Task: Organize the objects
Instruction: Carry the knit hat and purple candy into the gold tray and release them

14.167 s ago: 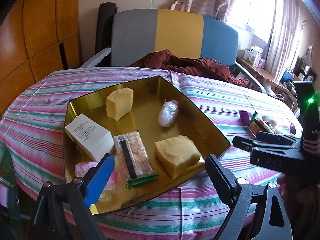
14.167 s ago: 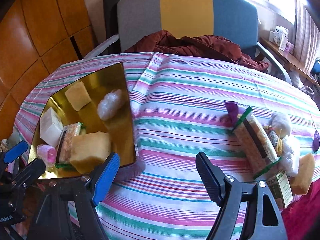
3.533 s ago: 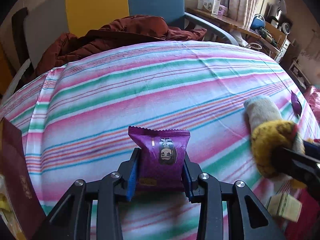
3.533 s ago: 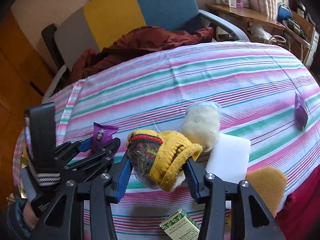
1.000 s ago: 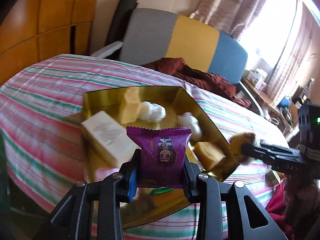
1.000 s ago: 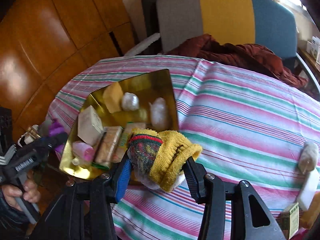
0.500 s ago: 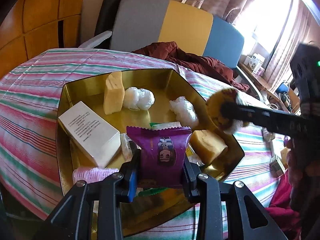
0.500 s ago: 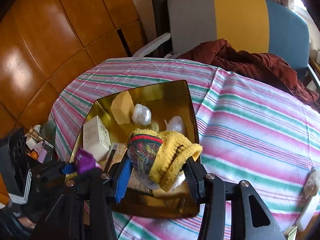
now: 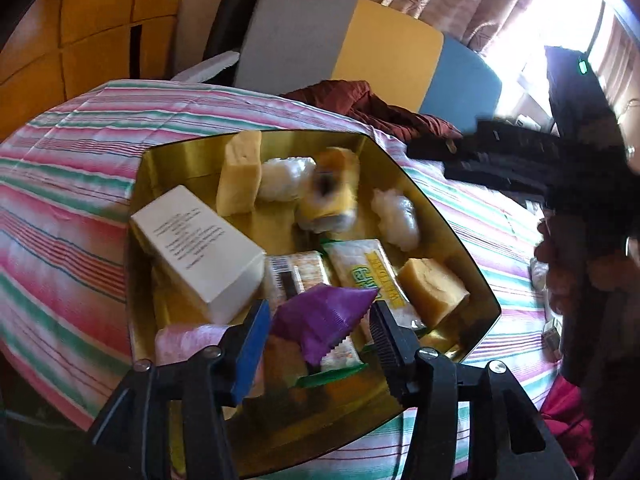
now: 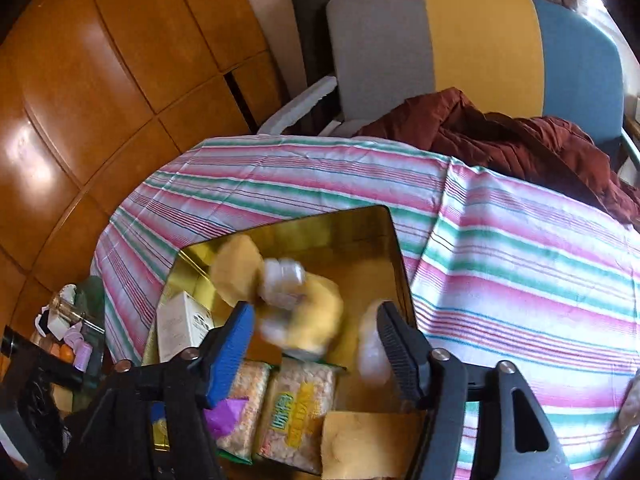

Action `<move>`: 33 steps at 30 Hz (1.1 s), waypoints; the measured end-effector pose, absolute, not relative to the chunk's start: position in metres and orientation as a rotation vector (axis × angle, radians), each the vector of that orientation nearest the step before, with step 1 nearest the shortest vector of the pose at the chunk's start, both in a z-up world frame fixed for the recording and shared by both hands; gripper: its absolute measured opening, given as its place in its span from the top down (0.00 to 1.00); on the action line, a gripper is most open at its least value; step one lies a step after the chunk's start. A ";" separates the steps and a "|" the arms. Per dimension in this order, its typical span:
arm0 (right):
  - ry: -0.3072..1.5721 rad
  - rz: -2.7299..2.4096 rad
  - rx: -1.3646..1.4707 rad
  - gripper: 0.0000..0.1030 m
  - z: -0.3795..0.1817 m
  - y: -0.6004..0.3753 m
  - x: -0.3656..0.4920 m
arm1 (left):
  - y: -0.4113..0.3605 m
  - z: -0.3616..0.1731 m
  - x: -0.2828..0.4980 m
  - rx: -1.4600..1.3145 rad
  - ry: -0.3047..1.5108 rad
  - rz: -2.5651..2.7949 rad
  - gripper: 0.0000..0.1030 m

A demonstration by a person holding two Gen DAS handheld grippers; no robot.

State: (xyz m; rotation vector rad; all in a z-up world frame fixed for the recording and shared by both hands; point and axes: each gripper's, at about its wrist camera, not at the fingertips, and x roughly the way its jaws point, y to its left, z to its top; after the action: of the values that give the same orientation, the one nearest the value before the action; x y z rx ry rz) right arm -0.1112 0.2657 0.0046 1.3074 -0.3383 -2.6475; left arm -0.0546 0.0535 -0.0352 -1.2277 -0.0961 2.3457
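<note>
The left gripper (image 9: 318, 330) is being opened; the purple packet (image 9: 324, 322) lies tilted between its pads, unclamped. The right gripper's (image 10: 316, 340) jaws are also being spread, and the blurred yellow sock (image 10: 316, 320) is seen free over the gold tray (image 10: 360, 224).

Each wrist camera looks forward and downward along its own claw, close above the desk. Both views share the gold tray (image 9: 448, 220) (image 10: 396, 248) and the tricolour chair (image 9: 360, 40) (image 10: 460, 40) behind.

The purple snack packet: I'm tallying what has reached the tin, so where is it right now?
In the left wrist view the purple snack packet hangs tilted between the left gripper's opening jaws, over the near end of the gold tin, just above the cracker packs.
</note>
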 end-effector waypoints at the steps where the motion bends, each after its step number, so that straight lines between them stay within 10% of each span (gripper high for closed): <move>1: -0.337 -2.651 1.318 0.34 0.002 0.267 -0.108 | 0.050 -0.034 -0.055 -1.227 -0.105 2.358 0.44; 20: -0.336 -2.716 1.380 0.28 -0.003 0.269 -0.028 | -0.026 0.011 -0.052 -1.115 -0.230 2.639 0.36; 33: -0.317 -2.775 1.382 0.26 -0.002 0.278 0.004 | 0.035 0.015 -0.017 -1.060 -0.002 2.567 0.25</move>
State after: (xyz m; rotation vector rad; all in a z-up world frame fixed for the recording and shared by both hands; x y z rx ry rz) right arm 0.0044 0.2777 -0.0023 1.3823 -0.3173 -2.7754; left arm -0.0173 0.0347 0.0146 -1.0600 -0.0020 2.5673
